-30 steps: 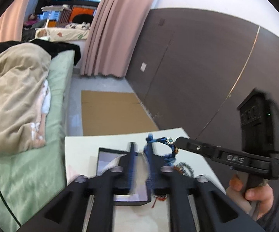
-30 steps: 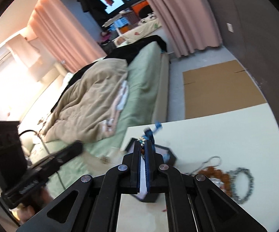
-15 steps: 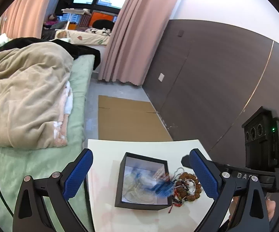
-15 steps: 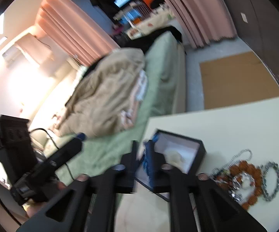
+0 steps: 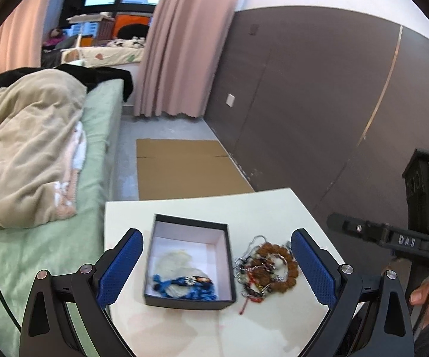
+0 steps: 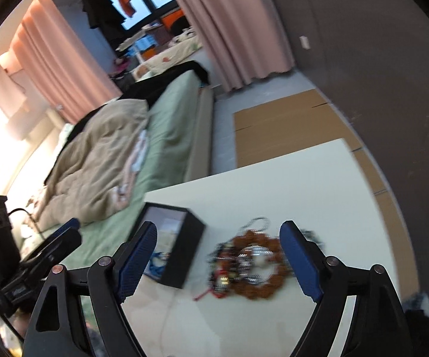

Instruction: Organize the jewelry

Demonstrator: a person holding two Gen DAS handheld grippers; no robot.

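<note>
A black open box (image 5: 225,257) with a white inside stands on the cream table (image 5: 268,208). A blue beaded bracelet (image 5: 184,287) lies in it on a pale piece. A pile of jewelry (image 5: 269,267) with a brown bead bracelet and silver chains lies right of the box. My left gripper (image 5: 217,263) is open and empty above the box and pile. My right gripper (image 6: 217,258) is open and empty, framing the pile (image 6: 251,263); the box (image 6: 181,255) is at its left finger.
A bed (image 5: 36,148) with a beige blanket borders the table's left side. Flat cardboard (image 5: 184,166) lies on the floor beyond the table. A dark wall panel (image 5: 318,104) runs along the right. The table's far edge (image 6: 259,163) is close behind the jewelry.
Both grippers were shut on the blue bracelet above the box. Both have opened and pulled back, and the bracelet now lies in the box.
</note>
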